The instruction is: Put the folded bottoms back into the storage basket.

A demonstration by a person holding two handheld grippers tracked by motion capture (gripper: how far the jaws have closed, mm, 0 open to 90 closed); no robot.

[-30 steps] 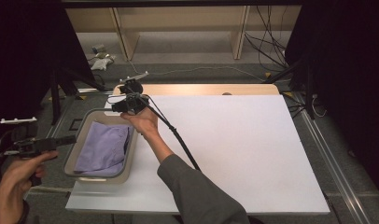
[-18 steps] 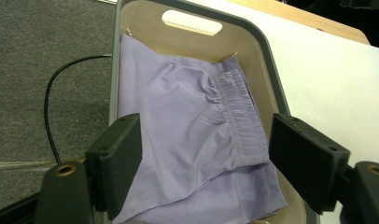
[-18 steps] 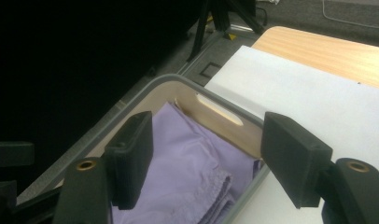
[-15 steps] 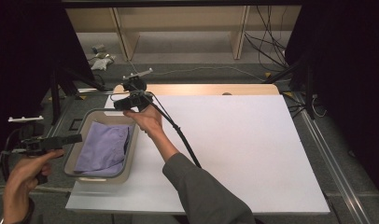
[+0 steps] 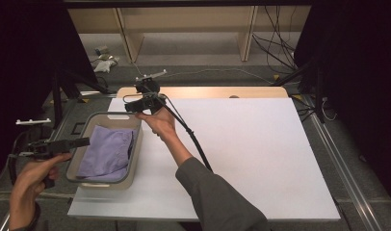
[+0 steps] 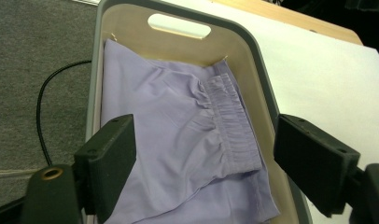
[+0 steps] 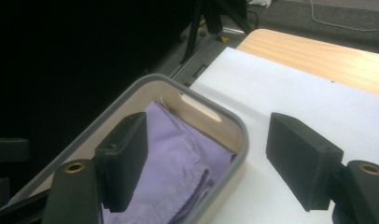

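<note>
A grey-rimmed basket (image 5: 110, 115) (image 6: 267, 88) (image 7: 243, 140) stands at the table's left edge. A folded lilac garment (image 5: 107, 153) (image 6: 178, 116) (image 7: 178, 158) with an elastic waistband lies inside it. My left gripper (image 5: 84, 141) (image 6: 201, 140) hovers at the basket's left rim and points across it. My right gripper (image 5: 128, 107) (image 7: 206, 135) hangs over the far right corner. The jaws of both have just been opening; each stands open with nothing between its pads.
A white sheet (image 5: 241, 144) covers the table right of the basket, with a strip of bare wood (image 5: 208, 92) at the far edge. Left of the basket lies dark floor with a black cable (image 6: 43, 126). Stand legs (image 5: 56, 96) and shelving (image 5: 184, 29) lie beyond.
The left gripper has edged right toward the basket's rim. The right hand has shifted slightly over the far corner. The garment and basket lie as before.
</note>
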